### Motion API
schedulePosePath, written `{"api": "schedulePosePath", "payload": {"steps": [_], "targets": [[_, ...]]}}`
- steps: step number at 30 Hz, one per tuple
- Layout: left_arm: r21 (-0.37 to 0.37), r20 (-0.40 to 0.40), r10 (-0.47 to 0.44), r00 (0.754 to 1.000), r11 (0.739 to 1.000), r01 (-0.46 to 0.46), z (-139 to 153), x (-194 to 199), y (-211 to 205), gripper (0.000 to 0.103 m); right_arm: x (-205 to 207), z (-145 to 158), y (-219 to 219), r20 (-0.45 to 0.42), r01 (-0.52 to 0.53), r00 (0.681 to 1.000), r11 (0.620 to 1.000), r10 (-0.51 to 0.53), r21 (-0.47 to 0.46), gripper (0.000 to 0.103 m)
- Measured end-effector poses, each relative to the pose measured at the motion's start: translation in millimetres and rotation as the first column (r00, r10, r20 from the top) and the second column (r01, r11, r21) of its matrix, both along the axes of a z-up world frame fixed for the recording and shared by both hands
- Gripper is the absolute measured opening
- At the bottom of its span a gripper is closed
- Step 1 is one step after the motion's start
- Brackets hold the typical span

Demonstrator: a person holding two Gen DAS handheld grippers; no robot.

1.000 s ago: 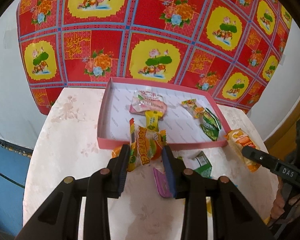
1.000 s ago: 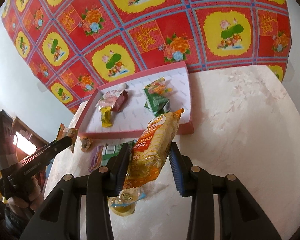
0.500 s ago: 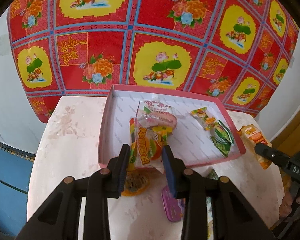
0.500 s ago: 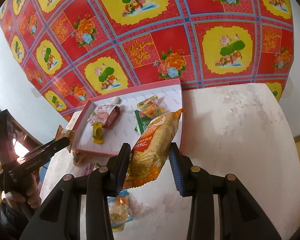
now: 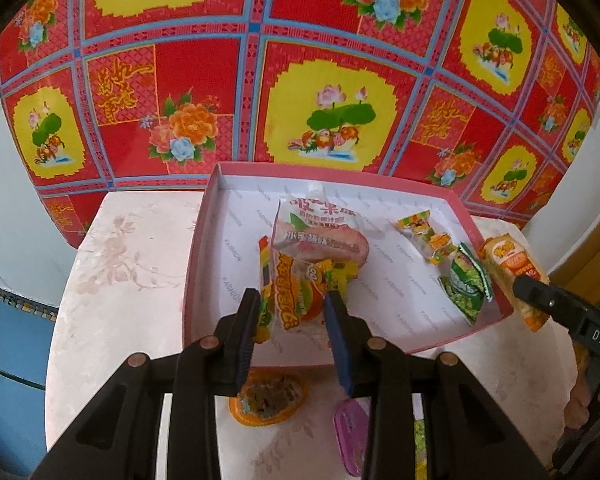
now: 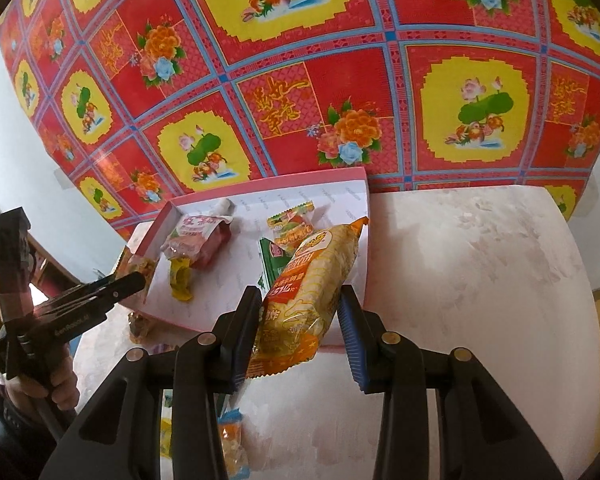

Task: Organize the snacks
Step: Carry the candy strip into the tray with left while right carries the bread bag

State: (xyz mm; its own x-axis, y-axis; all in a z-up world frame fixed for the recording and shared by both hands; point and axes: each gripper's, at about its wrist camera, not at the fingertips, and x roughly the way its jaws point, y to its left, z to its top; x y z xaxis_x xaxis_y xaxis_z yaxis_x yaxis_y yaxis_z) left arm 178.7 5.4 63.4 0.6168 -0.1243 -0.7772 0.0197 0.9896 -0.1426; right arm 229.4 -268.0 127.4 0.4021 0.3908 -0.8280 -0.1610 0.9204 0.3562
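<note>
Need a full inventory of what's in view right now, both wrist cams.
tray: 1, pink rim, white inside, on table
table: 1, pale marbled
floral cloth: 1, red and yellow, behind table
pink pouch: 1, in tray
green packets: 2, in tray
jelly cup: 1, orange, on table before tray
purple packet: 1, on table
orange snack pack: 1, in left gripper
yellow snack bag: 1, in right gripper

We see a pink-rimmed tray with a white floor on our pale, faintly flowered table. Behind hangs a red cloth gridded blue, with yellow medallions and orange blooms.
</note>
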Motion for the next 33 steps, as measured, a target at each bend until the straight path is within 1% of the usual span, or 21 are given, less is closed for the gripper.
{"api": "schedulePosePath", "payload": {"steps": [11, 20, 24, 28, 30, 33], "targets": [[0.016, -0.016, 0.001, 1.000, 1.000, -0.001, -13.7, 13.3, 1.1, 0.034, 16.5, -11.2, 7.3, 0.011, 0.000, 1.000, 1.000, 0.000, 0.019, 0.040], [0.002, -0.024, 0.002, 1.000, 1.000, -0.002, -20.1, 20.2, 3.4, 0.035, 24.7, -17.3, 9.4, 0.012, -0.001, 1.000, 1.000, 0.000, 0.026, 0.040], [0.008, -0.033, 0.010, 0.999, 1.000, -0.010, -22.9, 23.2, 5.2, 0.035, 27.8, -19.2, 13.3, 0.018, -0.015, 1.000, 1.000, 0.014, 0.028, 0.040], [0.013, -0.054, 0.020, 0.998, 1.000, -0.020, -28.1, 25.7, 7.4, 0.035, 31.5, -22.0, 17.5, 0.016, -0.024, 1.000, 0.999, 0.024, 0.032, 0.040], [0.026, -0.050, 0.019, 0.999, 1.000, -0.018, -28.7, 25.8, 6.6, 0.035, 32.3, -23.3, 19.2, 0.013, -0.028, 1.000, 0.999, 0.028, 0.027, 0.040], [0.026, -0.048, 0.017, 0.999, 1.000, -0.016, -28.7, 26.0, 6.7, 0.035, 34.7, -28.9, 23.2, -0.001, -0.031, 1.000, 0.999, 0.031, 0.018, 0.040]]}}
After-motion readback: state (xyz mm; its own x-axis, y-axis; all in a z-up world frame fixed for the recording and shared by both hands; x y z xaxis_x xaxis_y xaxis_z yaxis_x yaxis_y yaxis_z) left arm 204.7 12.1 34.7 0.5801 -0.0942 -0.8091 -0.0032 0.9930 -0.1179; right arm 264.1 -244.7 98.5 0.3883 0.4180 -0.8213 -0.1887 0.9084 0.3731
